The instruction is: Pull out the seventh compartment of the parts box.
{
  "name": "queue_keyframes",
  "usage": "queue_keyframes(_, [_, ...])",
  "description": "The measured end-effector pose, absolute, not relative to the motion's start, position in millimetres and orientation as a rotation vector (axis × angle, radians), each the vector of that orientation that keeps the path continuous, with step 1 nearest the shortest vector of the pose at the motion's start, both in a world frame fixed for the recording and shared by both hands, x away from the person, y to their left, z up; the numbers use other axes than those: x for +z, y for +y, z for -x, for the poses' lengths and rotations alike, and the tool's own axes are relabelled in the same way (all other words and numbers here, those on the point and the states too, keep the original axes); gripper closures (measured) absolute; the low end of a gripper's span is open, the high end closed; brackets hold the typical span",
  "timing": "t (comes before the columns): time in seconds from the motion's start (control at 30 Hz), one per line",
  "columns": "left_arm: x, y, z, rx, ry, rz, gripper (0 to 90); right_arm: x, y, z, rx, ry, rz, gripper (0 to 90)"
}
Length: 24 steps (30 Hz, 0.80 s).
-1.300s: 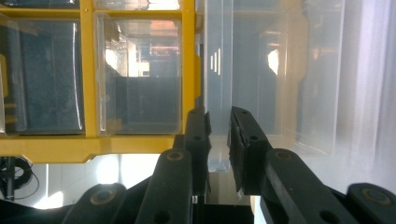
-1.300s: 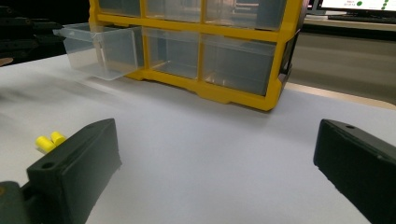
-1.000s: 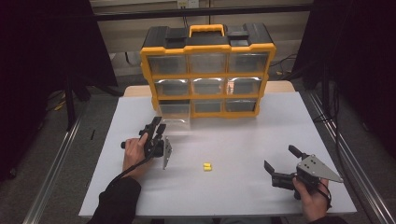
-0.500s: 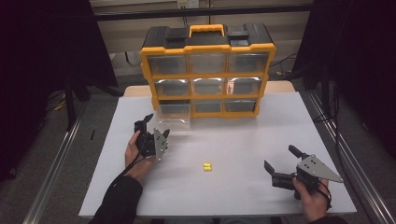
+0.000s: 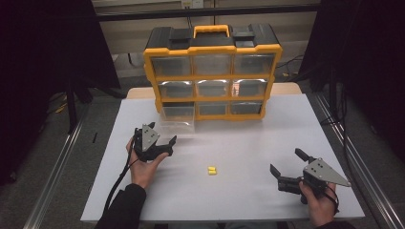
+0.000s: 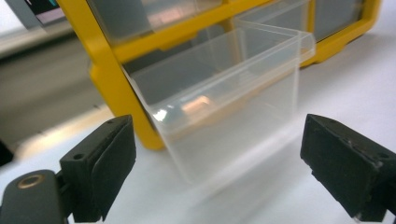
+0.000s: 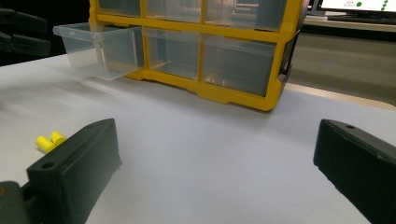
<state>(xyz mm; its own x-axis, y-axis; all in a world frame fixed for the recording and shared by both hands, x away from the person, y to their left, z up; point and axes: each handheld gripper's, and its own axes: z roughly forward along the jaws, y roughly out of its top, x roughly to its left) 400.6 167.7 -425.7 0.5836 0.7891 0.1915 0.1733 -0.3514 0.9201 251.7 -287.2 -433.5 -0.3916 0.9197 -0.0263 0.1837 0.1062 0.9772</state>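
Two grippers, left gripper [image 5: 165, 144] and right gripper [image 5: 285, 167] both spread wide, organizer [image 5: 213, 71] unlabelled

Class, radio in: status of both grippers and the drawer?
Left gripper open, facing pulled-out clear drawer. Right gripper open, idle. Yellow pieces loose on table.

Lab or recording setup, not home. White table [image 5: 248, 143] stands inside metal rail frame [image 5: 55, 169], black curtains [image 5: 52, 47] hang on both sides. Cables [image 5: 336, 124] trail over grey floor. Yellow-and-black parts organizer [image 5: 212, 71] with clear drawers sits at table's far edge. Lit monitor [image 7: 357, 5] shows in right gripper view behind organizer.
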Motion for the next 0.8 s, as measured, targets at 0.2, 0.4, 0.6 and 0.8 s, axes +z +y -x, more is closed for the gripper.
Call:
queue_keyframes(0.2, [-429.9, 176.3, -398.5, 0.641, 0.861, -1.761, 11.5, -433.5, -286.9, -251.8, 1.338, 1.69, -1.093, 0.1])
queue_keyframes(0.4, [-433.1, 183.7, -395.0, 0.543, 0.921, -1.718, 5.8, -433.8, -286.7, -252.0, 1.338, 1.69, -1.093, 0.1])
queue_keyframes(0.6, [-435.3, 188.0, -382.6, 0.562, 0.916, -1.683, 5.5, -433.5, -286.0, -252.1, 1.339, 1.691, -1.088, 0.1])
queue_keyframes(0.8, [-435.9, 193.0, -367.3, 0.584, 0.913, -1.639, 5.2, -433.6, -285.6, -252.9, 1.34, 1.693, -1.085, 0.1])
